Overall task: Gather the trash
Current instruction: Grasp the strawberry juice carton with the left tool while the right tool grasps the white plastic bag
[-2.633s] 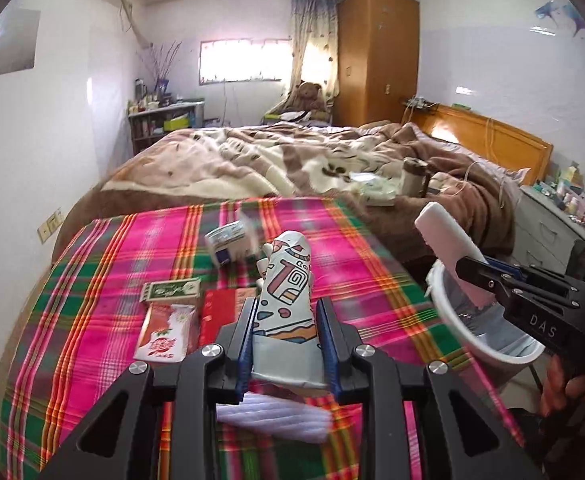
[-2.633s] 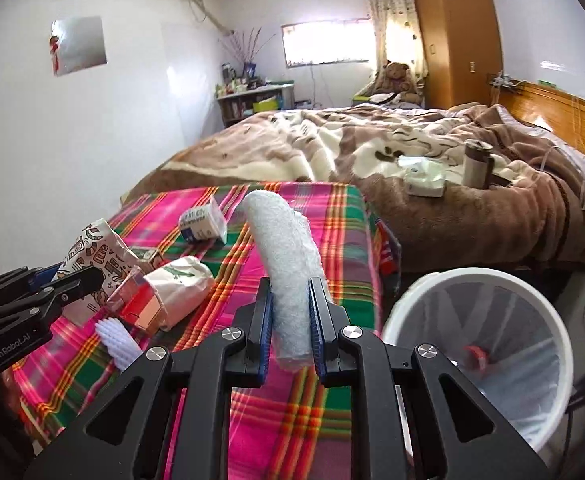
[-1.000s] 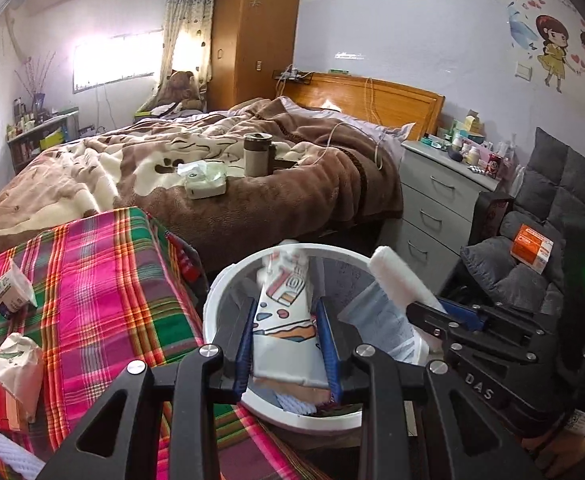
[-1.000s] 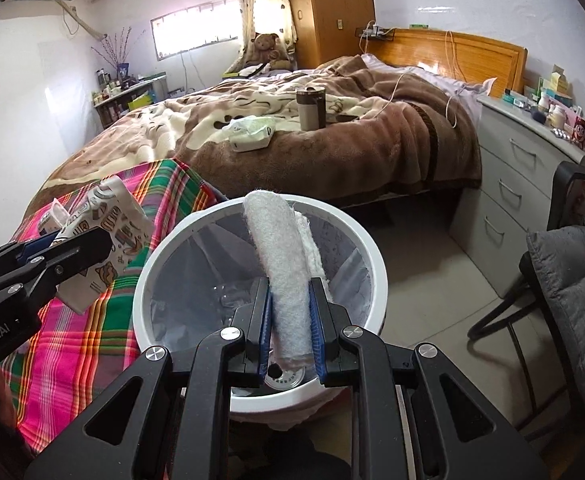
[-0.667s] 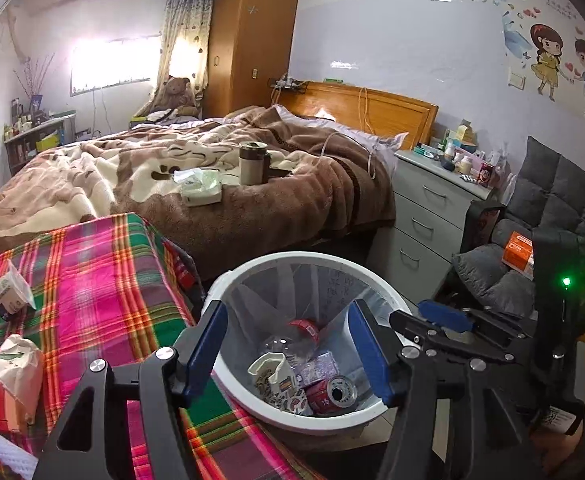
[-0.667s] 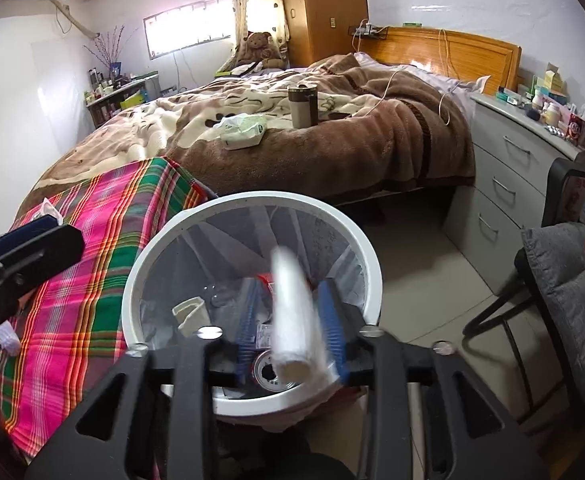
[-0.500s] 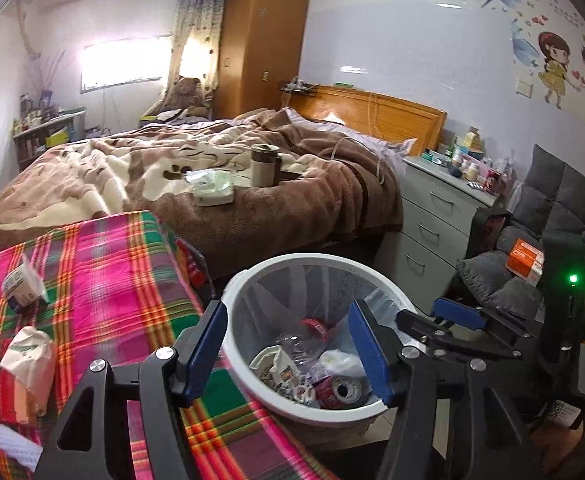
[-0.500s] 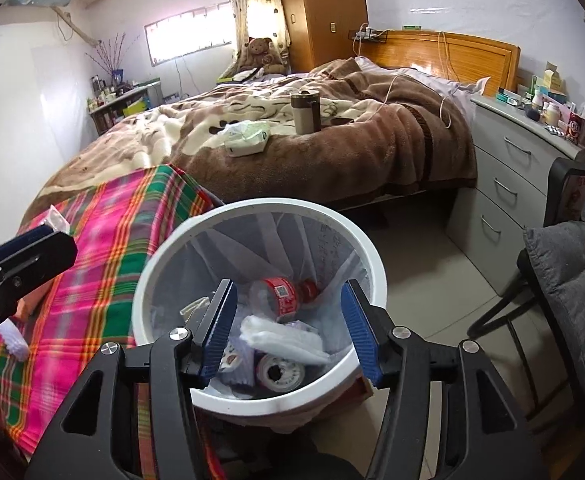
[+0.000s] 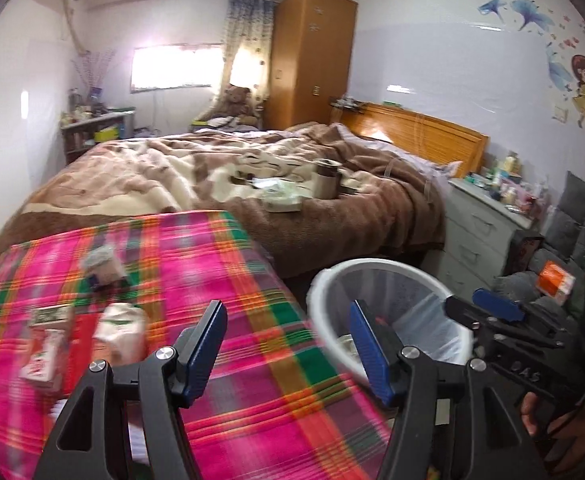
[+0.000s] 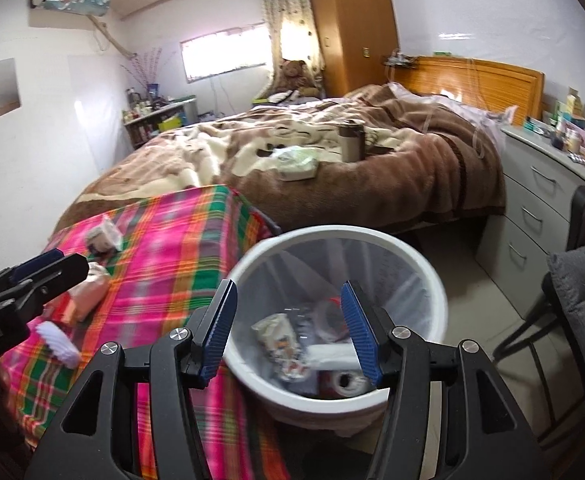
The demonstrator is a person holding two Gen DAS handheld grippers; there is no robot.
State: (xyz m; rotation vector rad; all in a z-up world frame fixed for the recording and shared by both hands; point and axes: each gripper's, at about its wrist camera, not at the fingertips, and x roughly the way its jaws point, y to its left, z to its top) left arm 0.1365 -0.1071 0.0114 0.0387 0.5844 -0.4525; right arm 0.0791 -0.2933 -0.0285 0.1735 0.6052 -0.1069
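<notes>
Fingers (image 9: 208,336) of the left gripper (image 9: 288,340) stand apart and empty, as do the right gripper (image 10: 288,328) ones above the white bin (image 10: 432,276), and the remaining trash, a crumpled white packet (image 9: 120,332), lies on the plaid tabletop (image 9: 220,264) left of the bin, nearer the left hand.

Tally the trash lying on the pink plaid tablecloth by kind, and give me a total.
Small paper carton: 1
Crumpled white paper bag: 1
Flat packets: 3, a green one, a red-and-white one, a plain red one
White ribbed piece: 1
Total: 6, though blur could hide more.
</notes>
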